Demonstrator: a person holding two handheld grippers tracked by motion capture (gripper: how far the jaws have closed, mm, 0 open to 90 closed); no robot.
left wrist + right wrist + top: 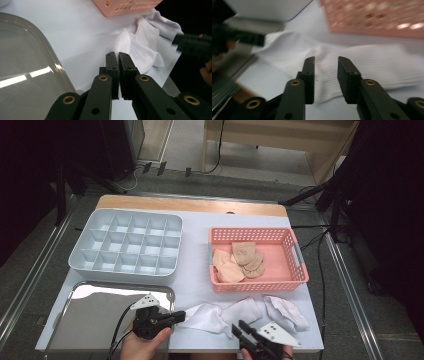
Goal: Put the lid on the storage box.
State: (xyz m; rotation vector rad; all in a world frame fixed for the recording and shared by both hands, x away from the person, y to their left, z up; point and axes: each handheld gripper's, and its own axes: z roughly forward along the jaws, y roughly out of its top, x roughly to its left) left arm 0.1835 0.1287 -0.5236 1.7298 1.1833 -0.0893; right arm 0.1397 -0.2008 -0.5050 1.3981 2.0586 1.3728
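White socks (245, 312) lie bottom centre; left gripper (181, 316) pinches one's edge, right gripper (239, 326) hangs part open over another, so a pull may drag both off the table (195, 265).

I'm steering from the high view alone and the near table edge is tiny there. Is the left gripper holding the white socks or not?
Observer: No. In the left gripper view the left gripper has its jaws shut together with no cloth between them, just short of the white socks.
Operator: And the right one?
Observer: The right gripper has its jaws parted, with the ribbed white sock beyond its tips and nothing pinched.
Operator: Anything beside the left gripper?
Observer: The metal tray lies close beside it, its rounded rim raised off the table.
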